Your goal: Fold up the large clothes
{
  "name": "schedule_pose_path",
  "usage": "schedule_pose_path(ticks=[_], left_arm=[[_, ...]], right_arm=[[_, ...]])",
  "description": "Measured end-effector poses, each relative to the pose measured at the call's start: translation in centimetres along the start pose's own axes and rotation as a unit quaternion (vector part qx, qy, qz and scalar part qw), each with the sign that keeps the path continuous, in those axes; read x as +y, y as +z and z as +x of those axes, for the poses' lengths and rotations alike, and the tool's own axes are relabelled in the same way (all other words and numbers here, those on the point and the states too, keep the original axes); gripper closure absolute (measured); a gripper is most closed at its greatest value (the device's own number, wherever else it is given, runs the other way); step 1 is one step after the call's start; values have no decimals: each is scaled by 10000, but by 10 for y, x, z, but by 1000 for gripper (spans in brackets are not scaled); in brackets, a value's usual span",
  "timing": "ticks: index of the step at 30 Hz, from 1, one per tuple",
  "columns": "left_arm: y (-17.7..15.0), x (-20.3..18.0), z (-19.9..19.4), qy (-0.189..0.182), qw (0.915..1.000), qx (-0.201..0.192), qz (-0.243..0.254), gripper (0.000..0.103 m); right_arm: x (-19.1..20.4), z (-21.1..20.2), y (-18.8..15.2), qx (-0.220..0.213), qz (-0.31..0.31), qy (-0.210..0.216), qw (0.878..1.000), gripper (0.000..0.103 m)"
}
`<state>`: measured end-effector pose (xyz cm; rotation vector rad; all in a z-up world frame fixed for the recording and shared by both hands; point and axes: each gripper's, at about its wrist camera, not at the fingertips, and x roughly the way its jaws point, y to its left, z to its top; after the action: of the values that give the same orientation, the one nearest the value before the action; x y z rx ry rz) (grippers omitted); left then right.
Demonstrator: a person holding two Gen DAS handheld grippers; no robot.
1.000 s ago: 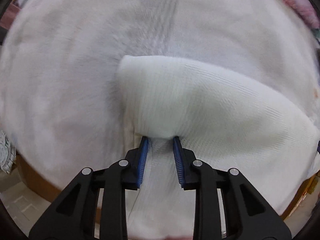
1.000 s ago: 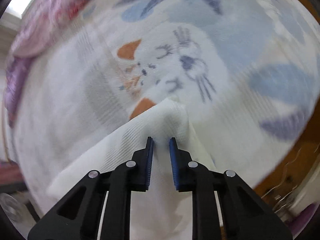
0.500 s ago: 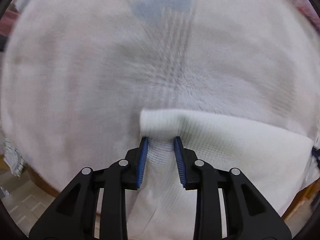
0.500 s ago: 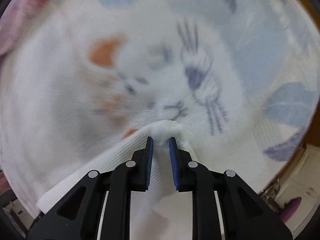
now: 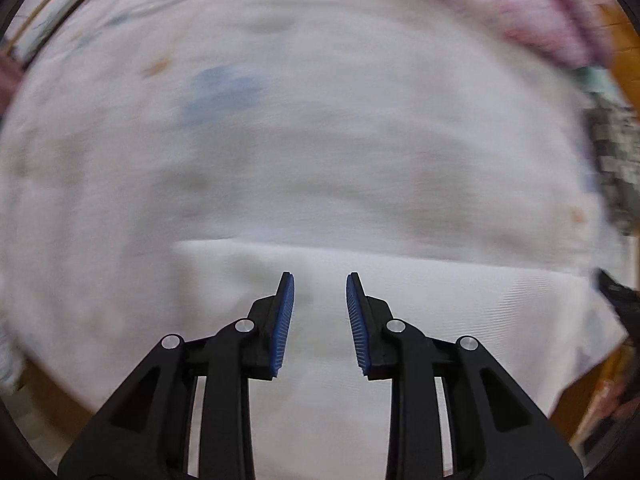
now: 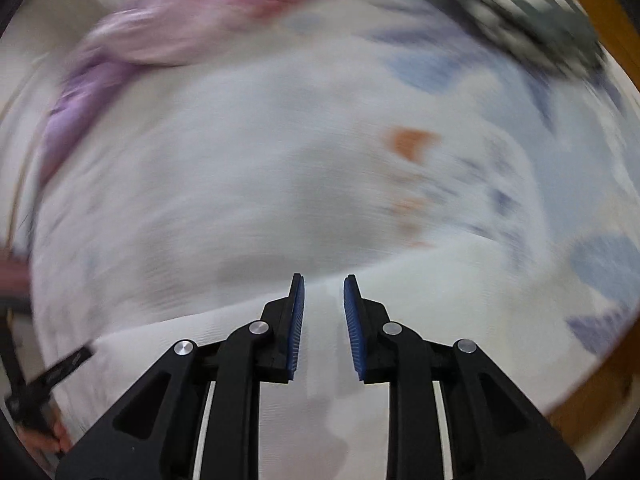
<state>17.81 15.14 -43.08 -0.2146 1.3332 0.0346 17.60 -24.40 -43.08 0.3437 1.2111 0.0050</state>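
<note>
White garment (image 5: 400, 300), no legible writing

No readable text anywhere here, just blurry printed shapes on the white cloth (image 6: 280, 184), no labels or numbers.

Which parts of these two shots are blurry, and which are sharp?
Left wrist: the left claw is sharp, the white cloth beyond it motion-smeared. Right wrist: the right claw is crisp; the cloth's orange patch and the pink fabric streak.
</note>
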Motion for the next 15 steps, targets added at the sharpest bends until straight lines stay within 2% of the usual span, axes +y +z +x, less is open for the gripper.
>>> schedule_pose_path(ticks=[2, 4, 6, 8, 10, 11, 12, 13, 14, 15], left_arm=[[-12, -26, 17, -218, 9994, -66, 266, 76], [-36, -46, 31, -493, 9977, -221, 398, 76], [-44, -50, 55, -414, 9970, -517, 405, 76], [-58, -48, 68, -372, 9941, -905, 463, 76], [-56, -35, 82, -290, 9917, -1064, 653, 76], [-55, -31, 88, -153, 9907, -1123, 753, 75], [-53, -22, 88, -404, 9899, -1149, 726, 75], [-53, -13, 86, -483, 9899, -1148, 676, 76], [-54, -3, 81, -328, 9902, -1178, 681, 77], [-53, 6, 78, 89, 9895, -1232, 754, 84]], right_arm=[[31, 10, -14, -217, -407, 240, 9986, 82], [54, 32, -32, -209, -772, 631, 9948, 83], [72, 54, -46, -181, -1026, 747, 9917, 83], [82, 77, -64, -205, -1395, 908, 9858, 83], [84, 90, -74, -250, -1736, 791, 9813, 87], [80, 94, -75, -268, -1772, 959, 9791, 90], [69, 94, -72, -309, -1716, 1160, 9778, 93], [61, 96, -67, -262, -1649, 1284, 9776, 99], [54, 96, -61, -228, -1647, 1306, 9774, 103], [51, 98, -59, -221, -1659, 1298, 9773, 103]])
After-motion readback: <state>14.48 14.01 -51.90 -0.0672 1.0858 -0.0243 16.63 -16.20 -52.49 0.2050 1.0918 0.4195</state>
